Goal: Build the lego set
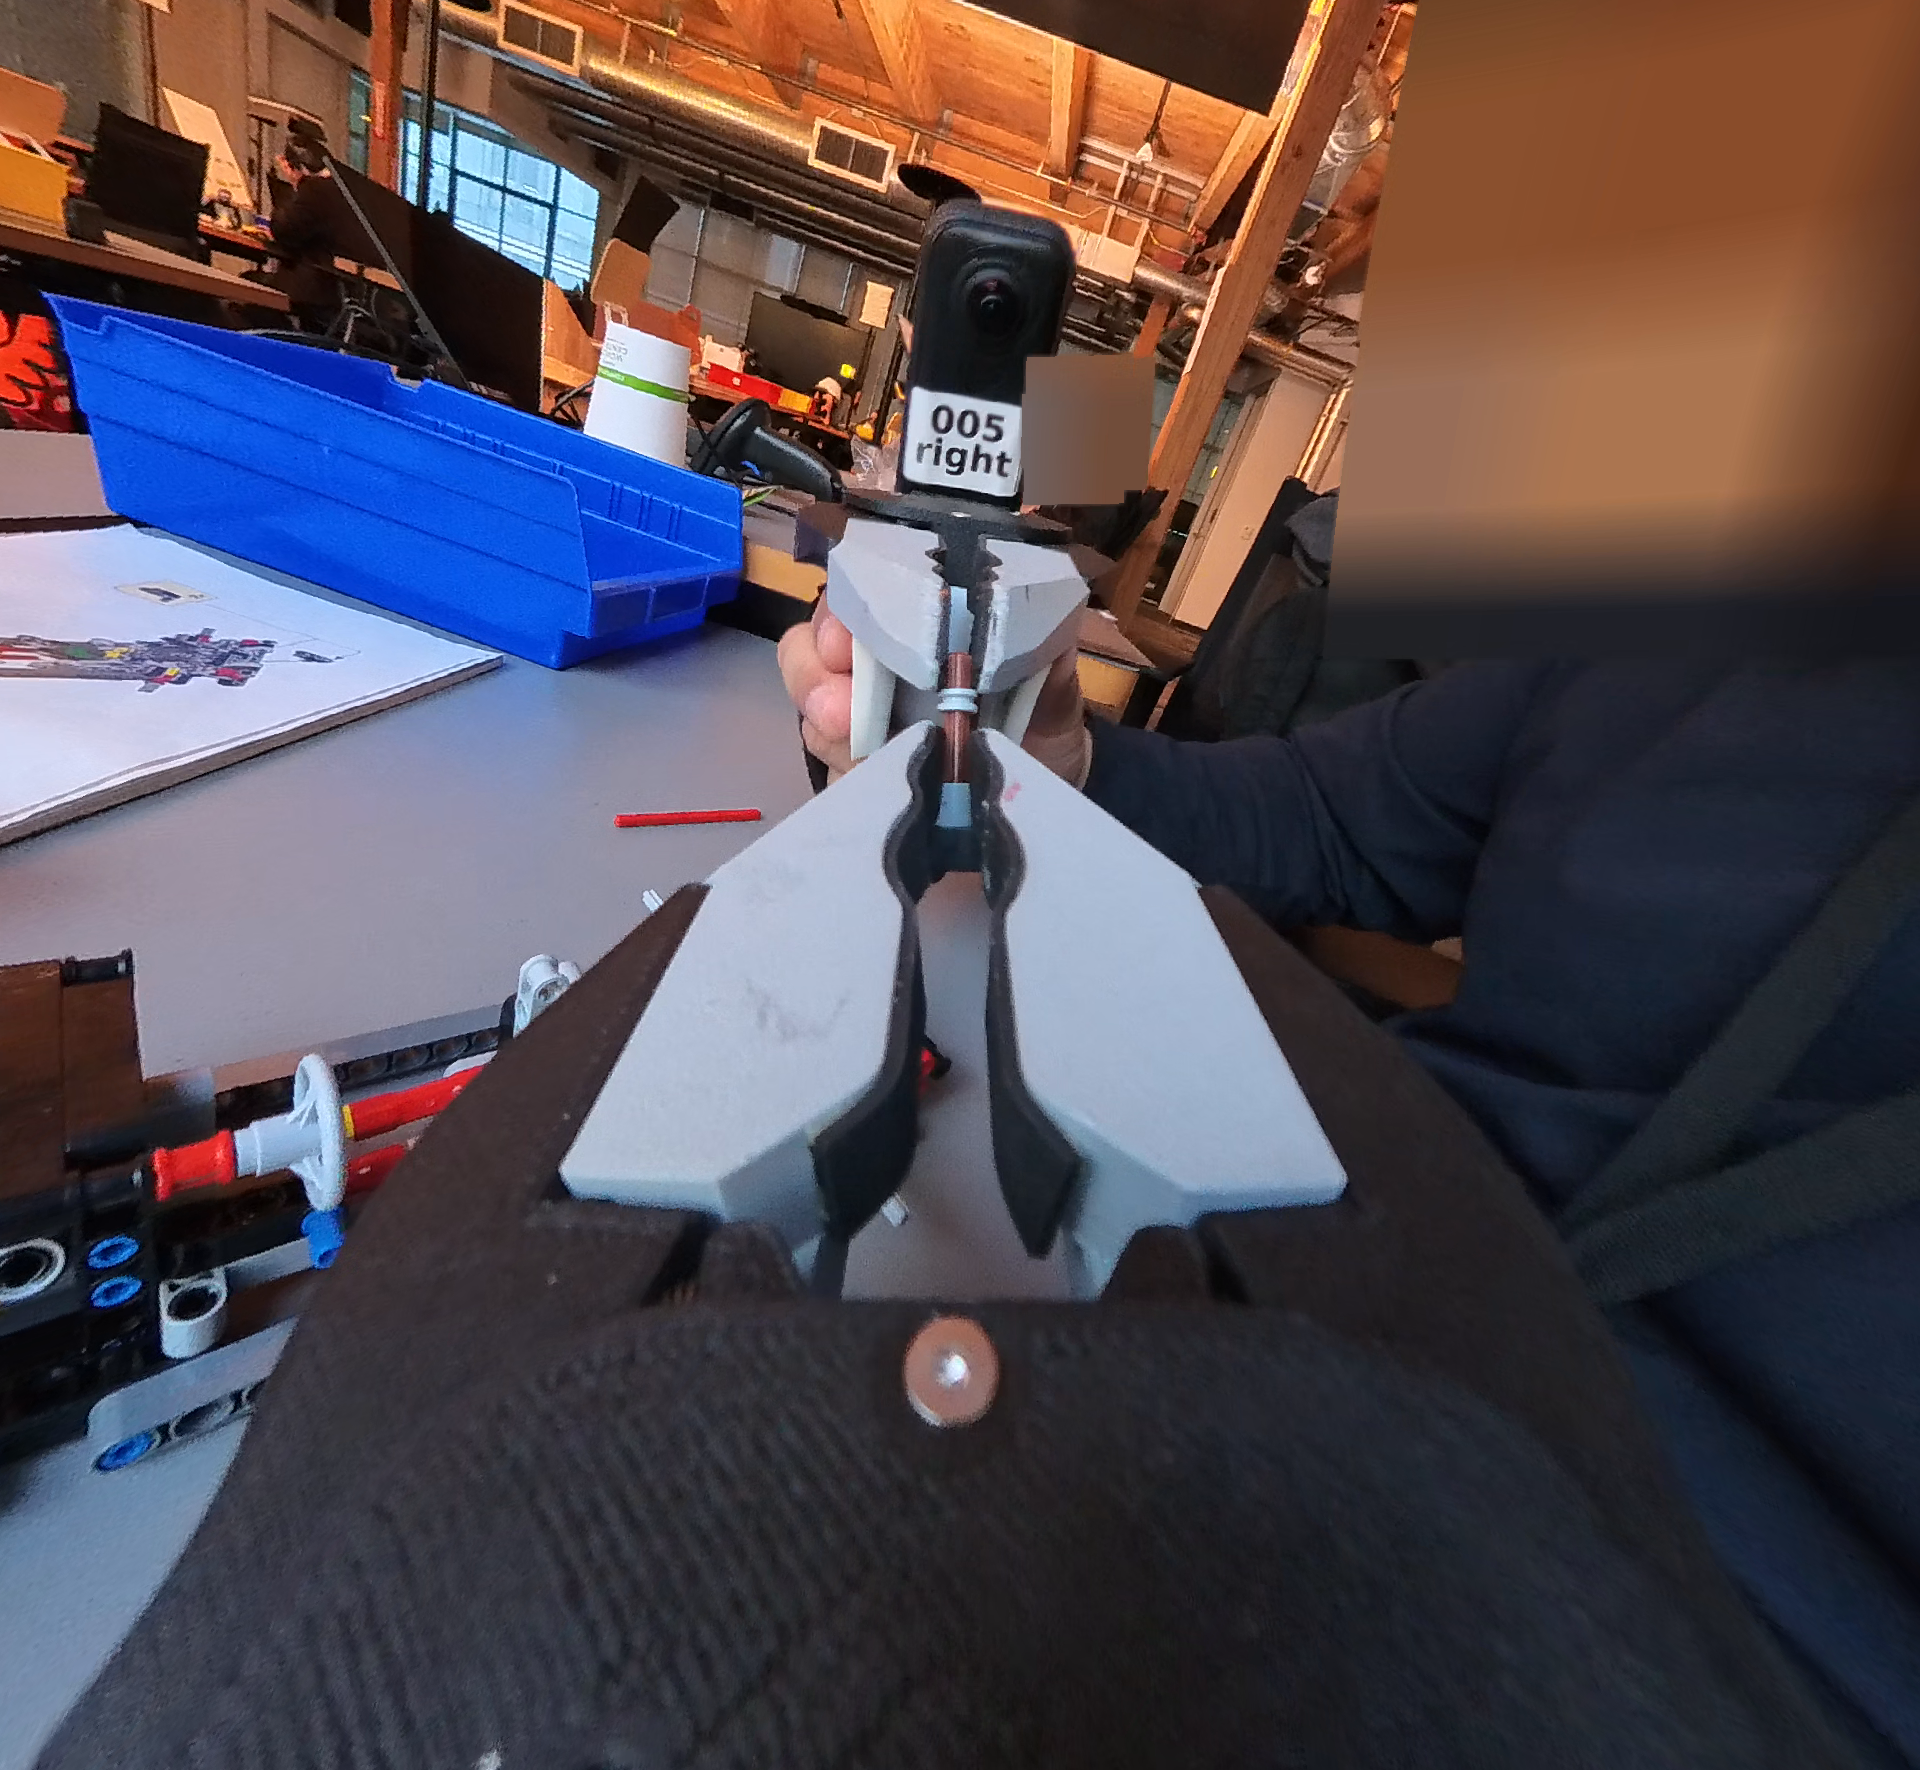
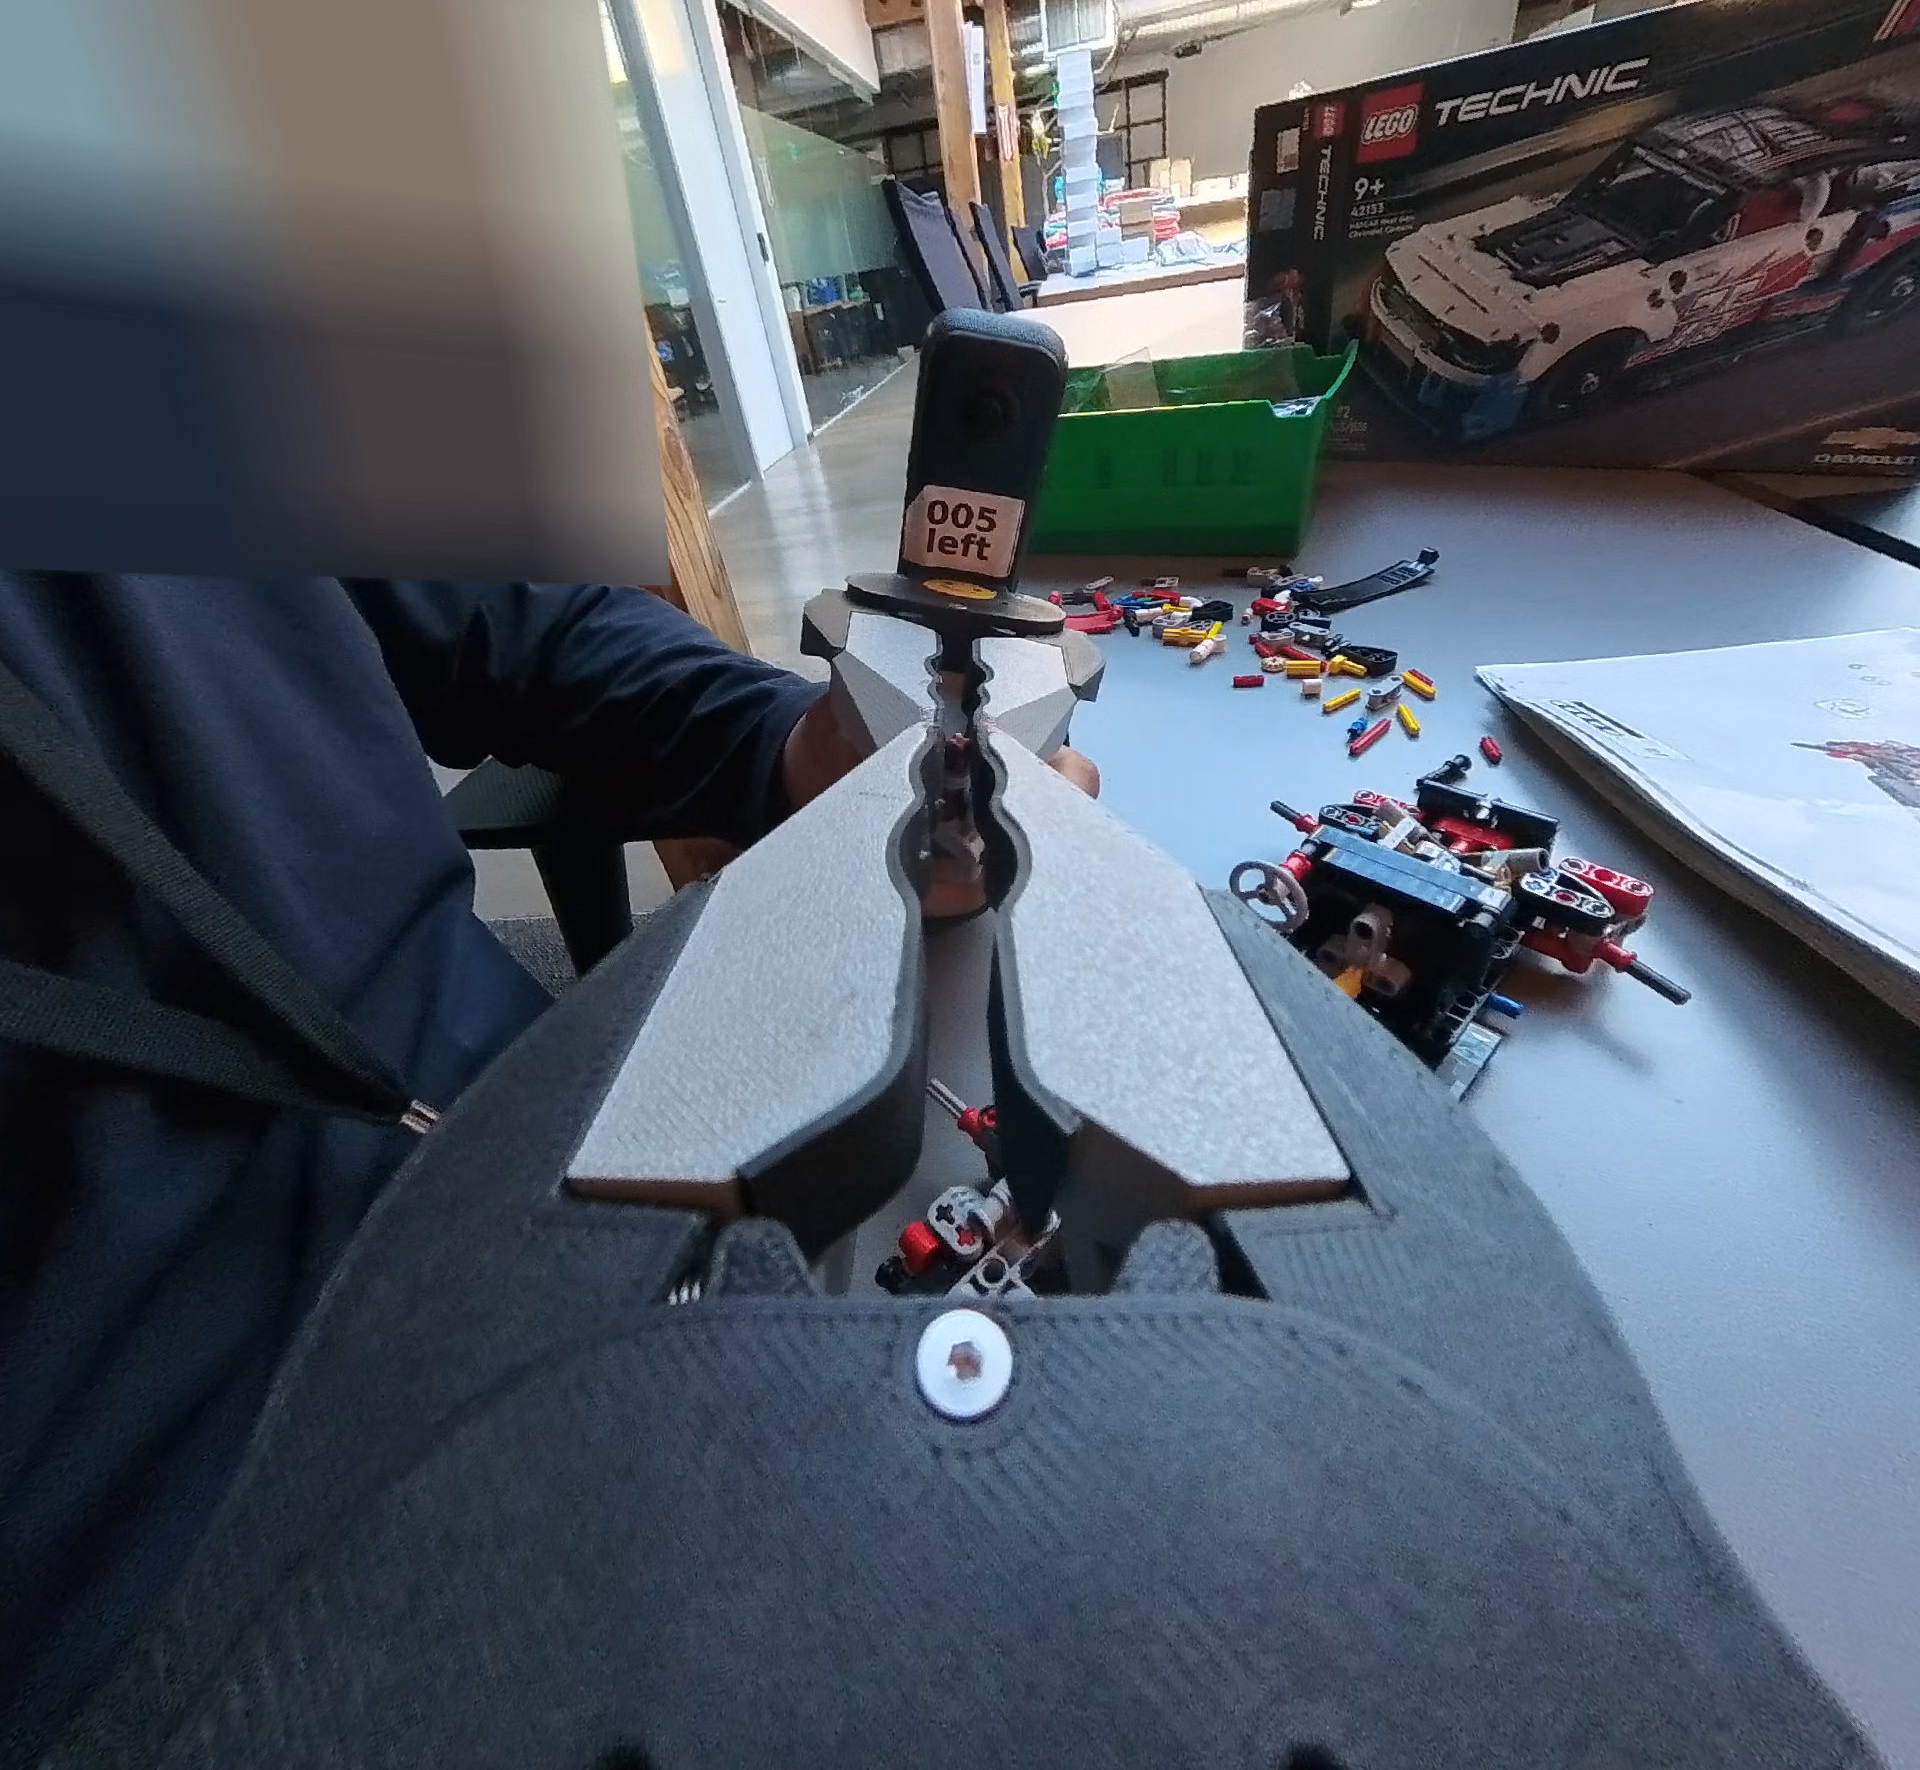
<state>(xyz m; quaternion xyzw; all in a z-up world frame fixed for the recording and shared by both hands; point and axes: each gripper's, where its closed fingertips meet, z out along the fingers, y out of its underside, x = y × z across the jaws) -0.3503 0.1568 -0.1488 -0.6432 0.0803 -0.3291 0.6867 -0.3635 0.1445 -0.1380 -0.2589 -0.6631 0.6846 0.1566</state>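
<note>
A grey table (image 2: pixel 1662 1201) is seen across the right half of the right wrist view. At its upper right a large dark box with a car picture (image 2: pixel 1621 245) is stood upright, and a green bin (image 2: pixel 1174 463) is placed just left of it. A blue bin (image 1: pixel 395 484) is seen at the upper left of the left wrist view, with a white instruction booklet (image 1: pixel 187 671) lying below it. A partly built black and red brick model (image 2: pixel 1455 899) is set at the right centre of the right wrist view, and loose small bricks (image 2: pixel 1299 640) are scattered above it. A red rod (image 1: pixel 686 818) is left alone on the table.

At frame centre, the left gripper (image 1: pixel 958 790) and the right gripper (image 2: pixel 956 785) are held tip to tip. Both are clenched on one thin brown axle (image 1: pixel 961 744), which is ringed by a small pale bush (image 1: pixel 957 698) between the two sets of tips.
</note>
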